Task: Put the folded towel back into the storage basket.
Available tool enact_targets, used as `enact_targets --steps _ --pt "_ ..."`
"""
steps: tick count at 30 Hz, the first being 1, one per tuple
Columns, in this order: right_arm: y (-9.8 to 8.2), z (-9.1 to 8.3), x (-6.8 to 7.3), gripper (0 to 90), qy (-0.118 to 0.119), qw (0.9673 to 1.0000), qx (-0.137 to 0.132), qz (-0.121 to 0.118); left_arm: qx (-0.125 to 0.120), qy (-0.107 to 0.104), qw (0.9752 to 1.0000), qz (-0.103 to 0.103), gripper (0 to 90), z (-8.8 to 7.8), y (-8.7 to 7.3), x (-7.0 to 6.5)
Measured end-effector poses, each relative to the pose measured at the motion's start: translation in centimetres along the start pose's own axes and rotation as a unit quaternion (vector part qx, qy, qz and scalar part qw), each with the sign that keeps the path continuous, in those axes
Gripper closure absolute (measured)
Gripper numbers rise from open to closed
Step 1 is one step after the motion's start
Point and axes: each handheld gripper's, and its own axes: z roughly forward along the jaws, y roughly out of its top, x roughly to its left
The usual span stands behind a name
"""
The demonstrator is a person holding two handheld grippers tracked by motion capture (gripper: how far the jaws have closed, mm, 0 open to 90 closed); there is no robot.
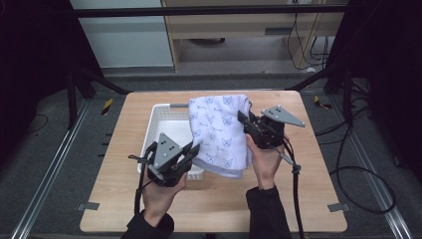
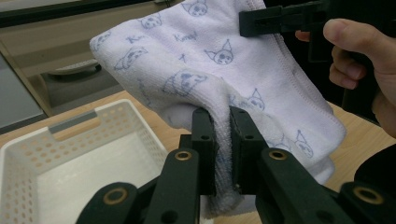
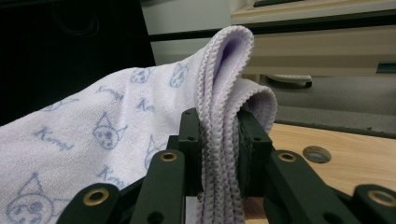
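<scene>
A folded white towel (image 1: 219, 127) with pale blue cartoon prints hangs above the table between both grippers. My left gripper (image 1: 191, 152) is shut on the towel's near left edge; in the left gripper view the cloth (image 2: 219, 84) is pinched between the black jaws (image 2: 223, 140). My right gripper (image 1: 244, 119) is shut on the towel's right side; in the right gripper view several stitched layers of the towel (image 3: 224, 116) stand squeezed between its jaws (image 3: 219, 149). A white perforated basket (image 1: 166, 122) sits on the table under the towel's left part.
The wooden table (image 1: 308, 174) has bare surface at the right and near edge. The basket's inside (image 2: 84, 168) holds nothing. A round hole (image 3: 316, 154) is in the tabletop. Black frame bars and cables (image 1: 358, 164) surround the table.
</scene>
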Motion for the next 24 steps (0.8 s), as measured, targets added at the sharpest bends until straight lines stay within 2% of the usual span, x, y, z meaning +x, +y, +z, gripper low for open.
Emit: enact_targets --steps 1,9,14,17,21,24 --pt "0.0 0.2 0.3 74.8 0.001 1.0 0.001 0.0 0.0 0.006 1.0 -0.002 80.9 -0.3 -0.2 0.5" --pt "0.1 1.6 2.0 74.8 0.01 0.9999 0.006 -0.008 0.0 0.022 0.9997 -0.01 80.9 -1.3 -1.1 1.8" --pt "-0.1 2.4 2.9 74.8 0.014 0.9998 0.007 -0.009 0.006 0.036 0.9993 -0.004 80.9 -2.1 -1.6 2.7" --pt "-0.2 2.8 3.4 74.8 0.015 0.9998 0.006 -0.011 0.003 0.041 0.9991 -0.01 80.9 -2.3 -1.8 2.9" --pt "-0.3 3.8 4.7 74.8 0.015 0.9996 0.009 -0.023 0.002 0.04 0.9988 -0.027 80.9 -2.7 -2.4 4.0" --pt "-0.4 4.5 5.3 74.8 0.017 0.9995 0.012 -0.023 0.004 0.045 0.9986 -0.028 80.9 -2.9 -2.7 4.5"
